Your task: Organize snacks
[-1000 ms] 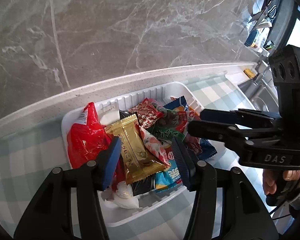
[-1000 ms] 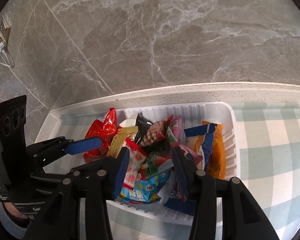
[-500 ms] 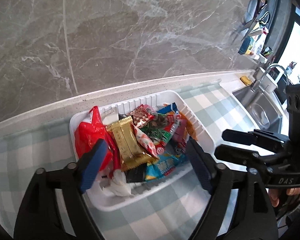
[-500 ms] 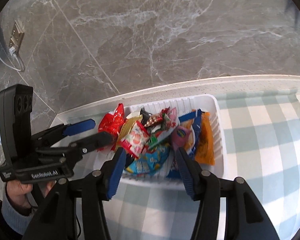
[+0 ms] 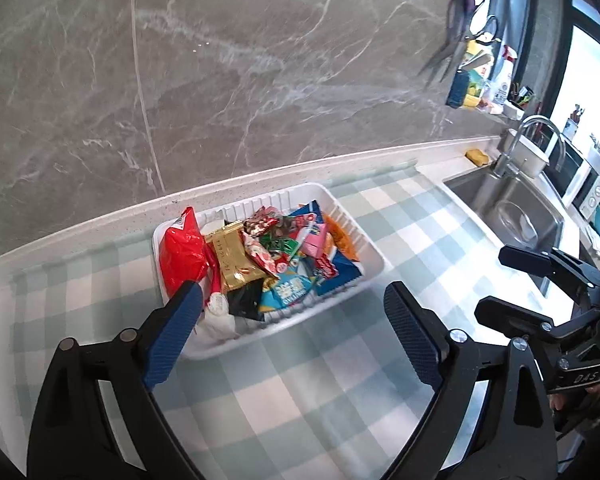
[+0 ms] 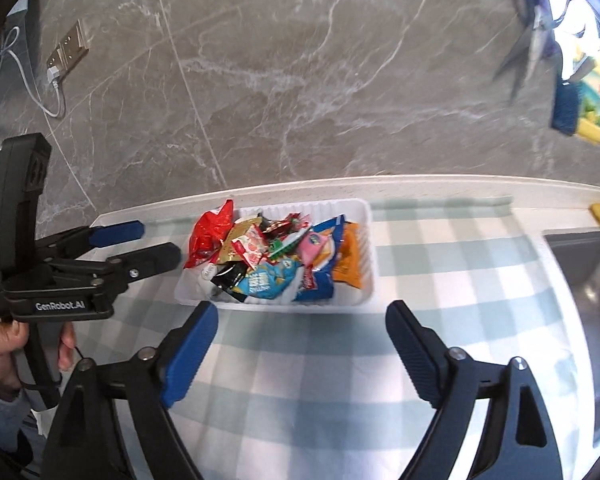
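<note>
I am looking down at the desk [image 5: 300,392], which is wearing a green-and-white checked cloth and running along a grey marble wall [image 5: 260,60]. A steel sink [image 5: 512,216] with its tap is sitting off to the right end.

The white ribbed tray [image 5: 374,258] is resting on the cloth near the wall, and the snacks are lying heaped inside it. A red packet [image 5: 180,256] is sticking up over the tray's left rim, a gold packet [image 5: 234,258] is lying just beside it, and an orange packet [image 6: 348,256] is lying against the right wall.

My left claw [image 5: 292,334] is hanging above the desk in front of the tray, its jaws opening wide with nothing between them. My right claw [image 6: 300,356] is doing likewise, jaws opening and gripping nothing. A hand [image 6: 4,350] is gripping the left handle at the edge of the right view.
</note>
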`<state>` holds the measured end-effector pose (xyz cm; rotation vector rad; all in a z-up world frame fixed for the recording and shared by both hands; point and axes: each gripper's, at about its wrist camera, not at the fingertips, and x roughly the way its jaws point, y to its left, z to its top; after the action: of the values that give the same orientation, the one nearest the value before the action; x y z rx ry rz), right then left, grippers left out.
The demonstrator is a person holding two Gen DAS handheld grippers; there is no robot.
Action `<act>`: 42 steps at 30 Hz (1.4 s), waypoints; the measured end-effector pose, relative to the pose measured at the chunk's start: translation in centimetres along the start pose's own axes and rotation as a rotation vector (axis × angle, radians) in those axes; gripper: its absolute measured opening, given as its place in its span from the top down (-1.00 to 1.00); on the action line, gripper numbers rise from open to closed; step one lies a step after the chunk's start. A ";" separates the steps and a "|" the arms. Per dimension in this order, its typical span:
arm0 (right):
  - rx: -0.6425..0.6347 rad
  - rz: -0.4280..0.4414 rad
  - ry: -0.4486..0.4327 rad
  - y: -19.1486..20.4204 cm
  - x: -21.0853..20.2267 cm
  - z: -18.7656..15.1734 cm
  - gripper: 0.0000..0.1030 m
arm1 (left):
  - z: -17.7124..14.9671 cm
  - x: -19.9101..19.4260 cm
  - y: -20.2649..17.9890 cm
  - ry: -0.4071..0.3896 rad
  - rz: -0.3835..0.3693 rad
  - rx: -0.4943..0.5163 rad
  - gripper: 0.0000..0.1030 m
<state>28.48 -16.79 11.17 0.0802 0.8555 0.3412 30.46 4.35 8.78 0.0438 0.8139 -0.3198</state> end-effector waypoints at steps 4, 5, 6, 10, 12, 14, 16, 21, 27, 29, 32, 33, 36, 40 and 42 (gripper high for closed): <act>0.008 -0.023 -0.021 -0.1 -2.1 -1.2 -0.76 | -0.8 -1.9 -1.4 -0.008 0.003 0.018 -0.82; 0.010 -0.026 -0.024 -0.1 -2.5 -1.4 -0.76 | -1.0 -2.4 -1.7 -0.010 0.003 0.024 -0.82; 0.012 -0.028 -0.028 0.0 -2.9 -1.7 -0.76 | -1.2 -2.8 -2.0 -0.014 0.003 0.027 -0.82; 0.021 -0.037 -0.044 0.2 -4.6 -2.8 -0.76 | -1.8 -4.5 -3.1 -0.026 0.004 0.043 -0.82; 0.023 -0.043 -0.049 0.3 -5.2 -3.4 -0.76 | -1.9 -5.1 -3.5 -0.034 0.003 0.049 -0.82; 0.028 -0.044 -0.053 0.4 -5.9 -3.8 -0.76 | -2.1 -5.7 -4.0 -0.040 0.001 0.057 -0.82; 0.031 -0.048 -0.057 0.5 -6.7 -4.4 -0.76 | -2.2 -6.3 -4.4 -0.047 0.001 0.065 -0.82; 0.040 -0.060 -0.063 0.4 -8.0 -5.3 -0.77 | -2.4 -7.5 -5.5 -0.062 -0.009 0.085 -0.82; 0.047 -0.071 -0.073 0.4 -9.3 -6.0 -0.77 | -2.7 -8.5 -6.7 -0.071 -0.016 0.101 -0.82; 0.049 -0.073 -0.076 0.4 -9.6 -6.2 -0.77 | -2.7 -8.6 -6.8 -0.072 -0.019 0.105 -0.82; 0.053 -0.075 -0.080 0.3 -10.0 -6.4 -0.77 | -2.8 -9.0 -7.1 -0.077 -0.021 0.107 -0.82; 0.055 -0.075 -0.082 0.3 -10.1 -6.5 -0.77 | -2.7 -9.0 -7.0 -0.077 -0.023 0.108 -0.82; 0.057 -0.074 -0.083 0.3 -10.3 -6.6 -0.78 | -2.7 -9.0 -7.0 -0.078 -0.023 0.109 -0.82; 0.057 -0.073 -0.083 0.3 -10.4 -6.7 -0.78 | -2.8 -9.1 -7.1 -0.078 -0.023 0.108 -0.82; 0.056 -0.072 -0.083 0.4 -10.5 -6.9 -0.78 | -2.8 -9.3 -7.2 -0.078 -0.022 0.107 -0.82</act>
<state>16.84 -20.32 14.34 0.1144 0.7840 0.2449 20.34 0.43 14.14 0.1220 0.7194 -0.3840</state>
